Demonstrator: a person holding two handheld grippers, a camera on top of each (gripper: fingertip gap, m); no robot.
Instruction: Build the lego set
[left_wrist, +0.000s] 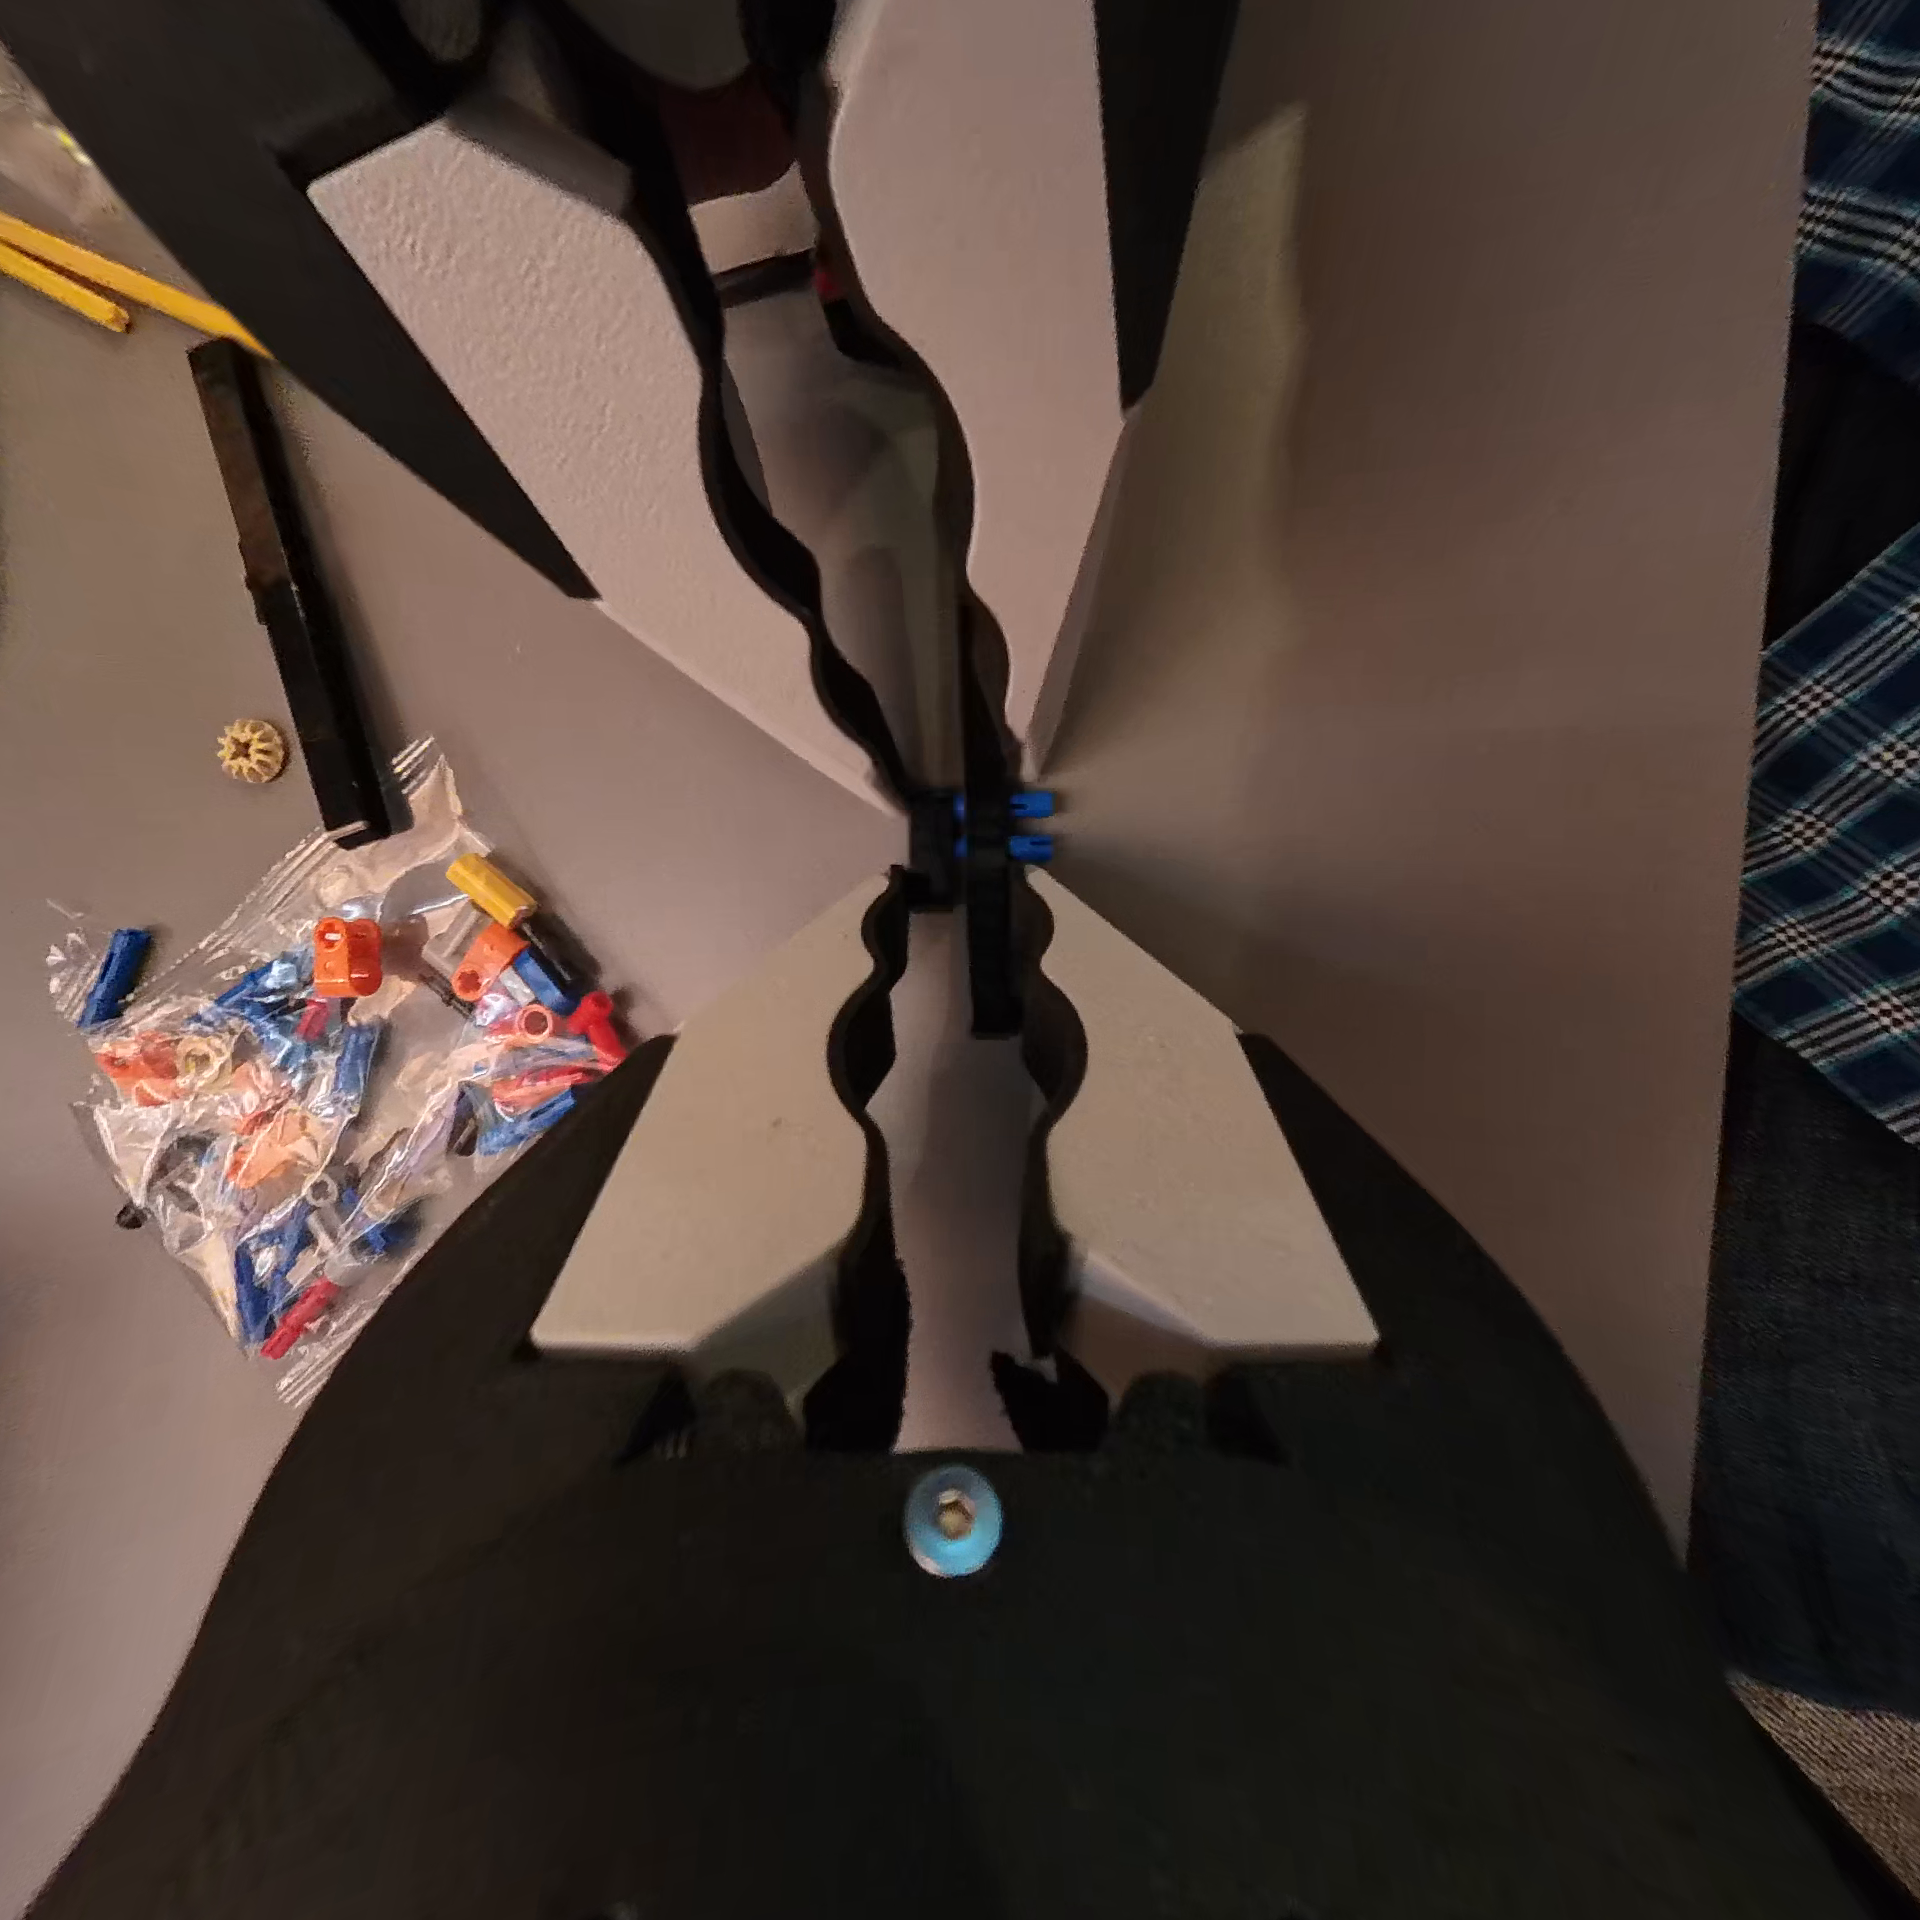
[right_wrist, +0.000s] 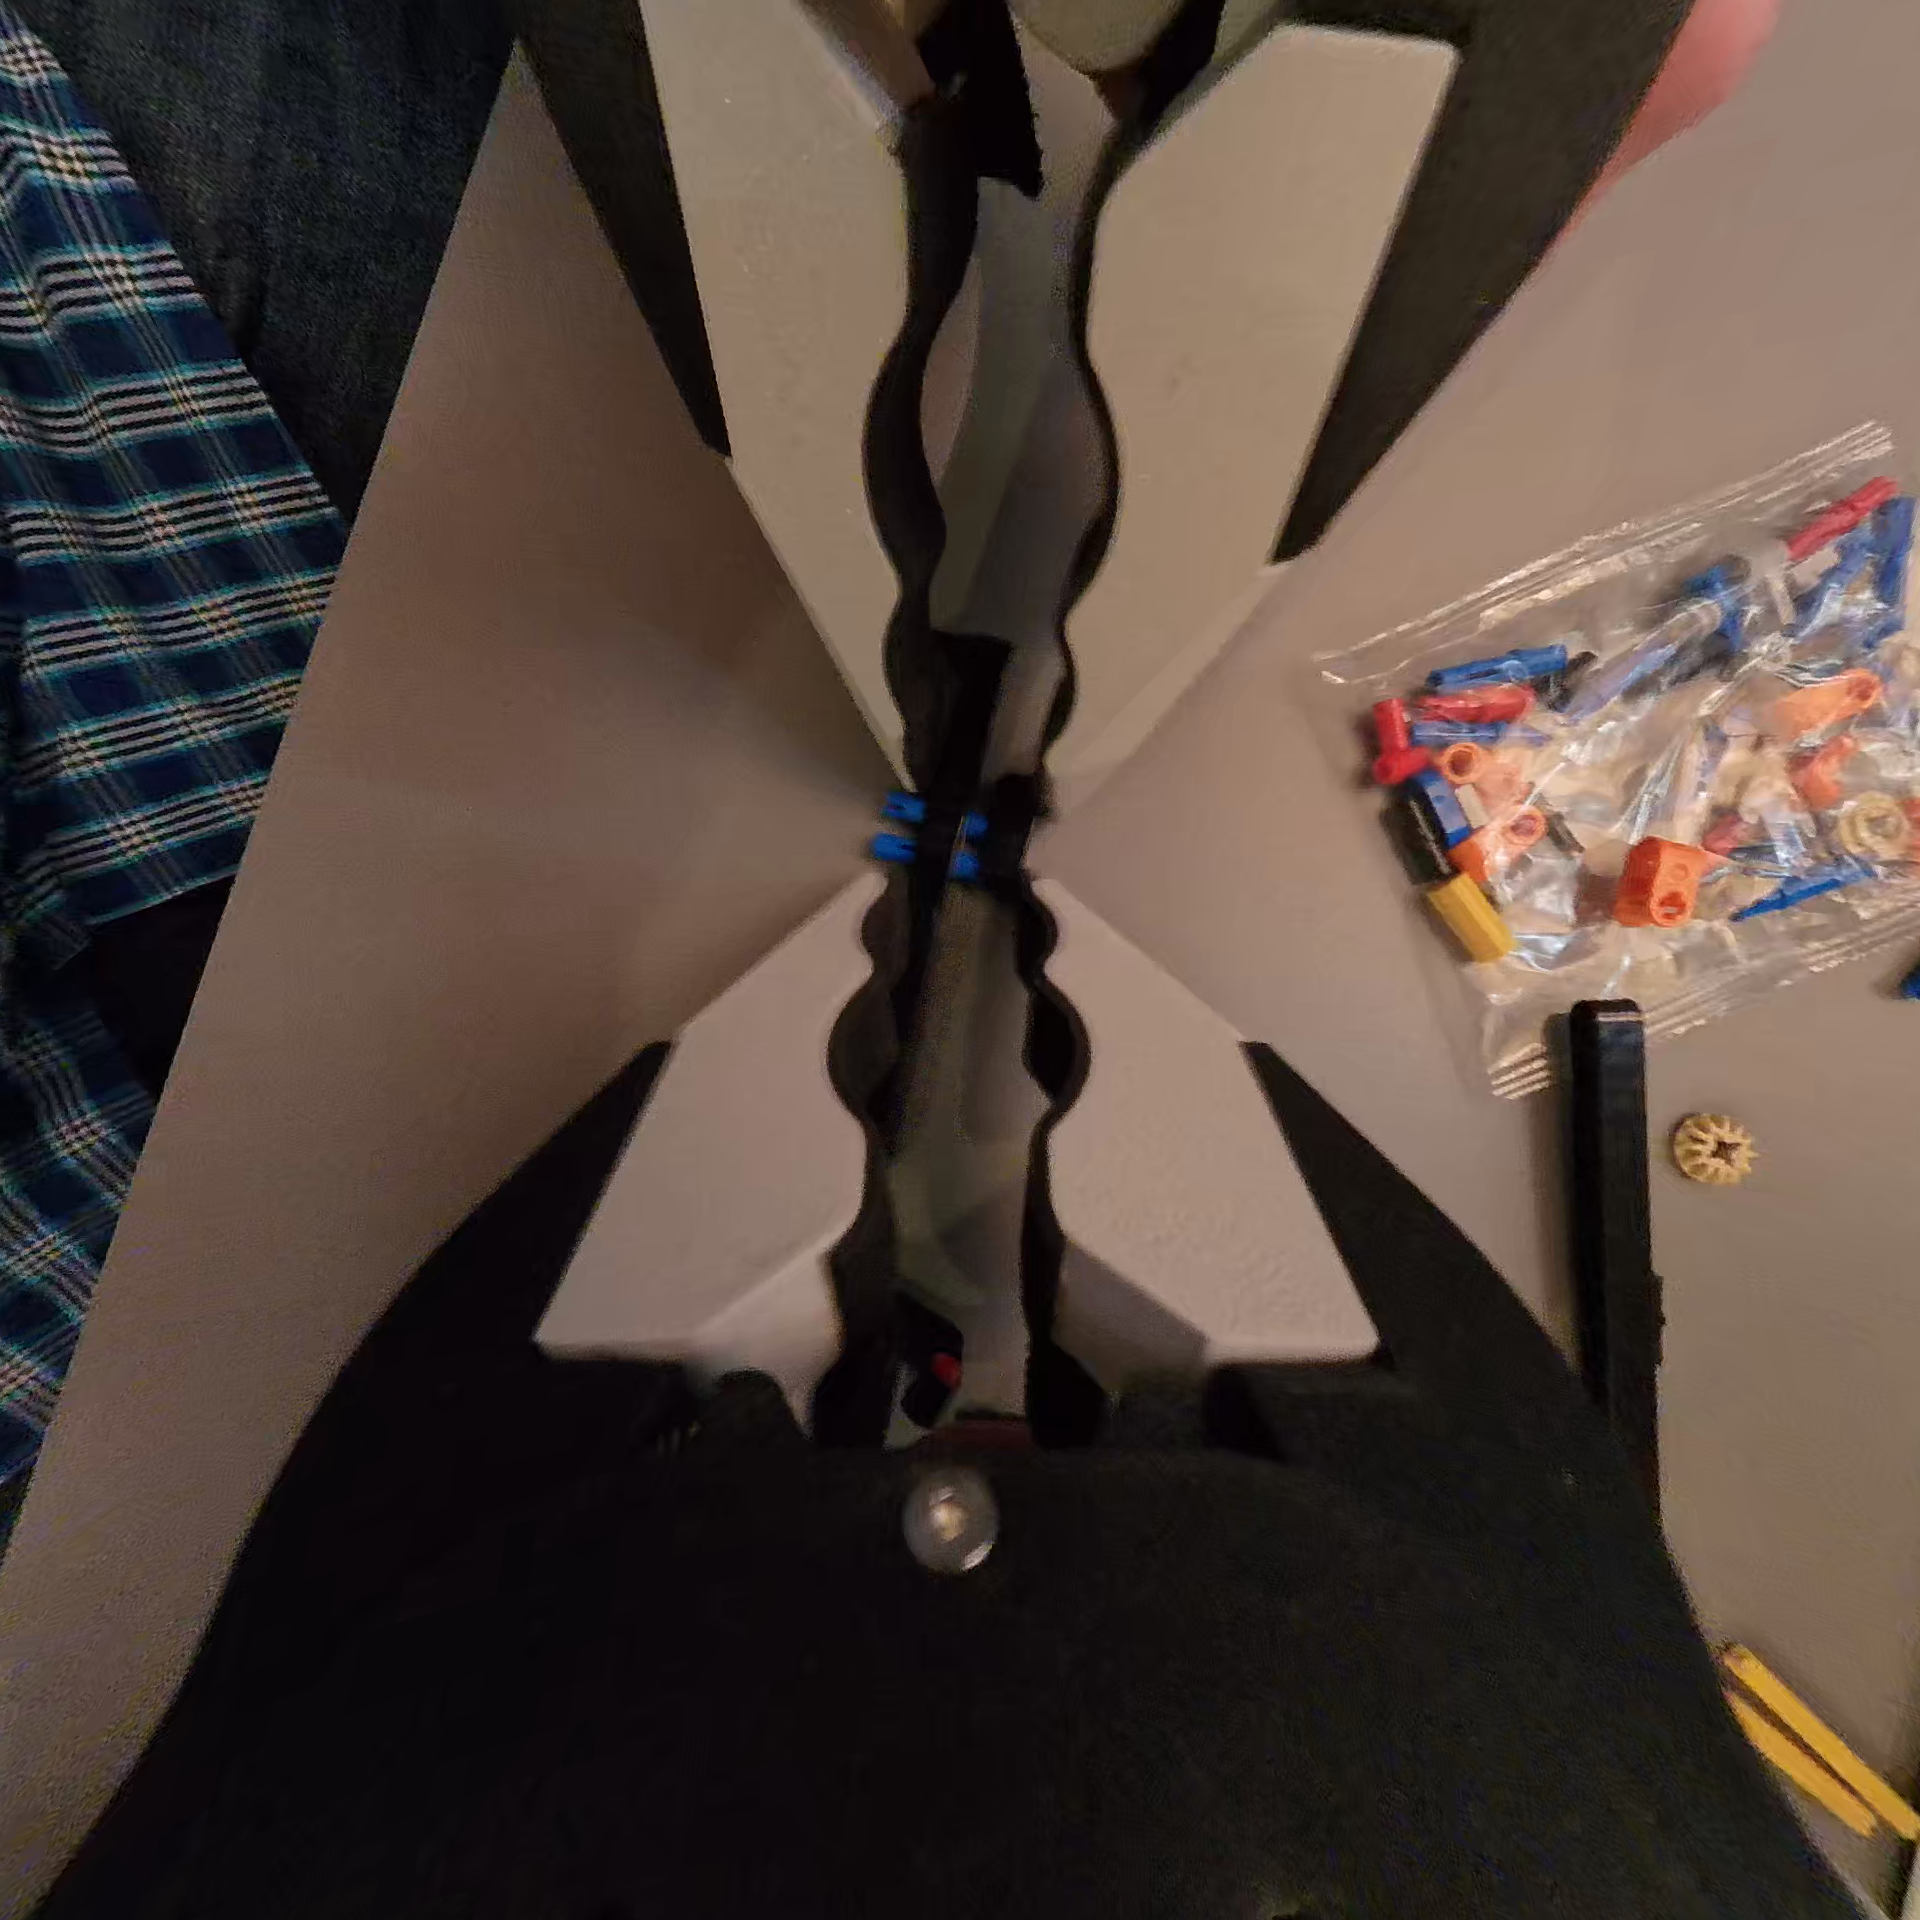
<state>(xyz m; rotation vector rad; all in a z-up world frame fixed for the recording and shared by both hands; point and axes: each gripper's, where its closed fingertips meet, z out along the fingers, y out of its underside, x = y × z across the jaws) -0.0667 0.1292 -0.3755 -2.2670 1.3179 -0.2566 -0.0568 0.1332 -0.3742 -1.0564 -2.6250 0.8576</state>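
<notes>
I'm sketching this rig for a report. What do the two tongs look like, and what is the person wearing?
Both the left tongs and right tongs match: a broad black body, grey wedge-shaped fingers tapering to tips, wavy black pads on the inner edges, and a round silver bolt at the centre. The person wears a blue plaid shirt.

Opposed claws (right_wrist: 961, 883) pinching black beams (right_wrist: 951, 831)

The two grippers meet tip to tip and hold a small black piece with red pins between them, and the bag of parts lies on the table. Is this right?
Not quite: the pins are blue, not red, as the left wrist view shows. The left gripper and right gripper do meet on the black piece, and the bag lies on the table.
</notes>
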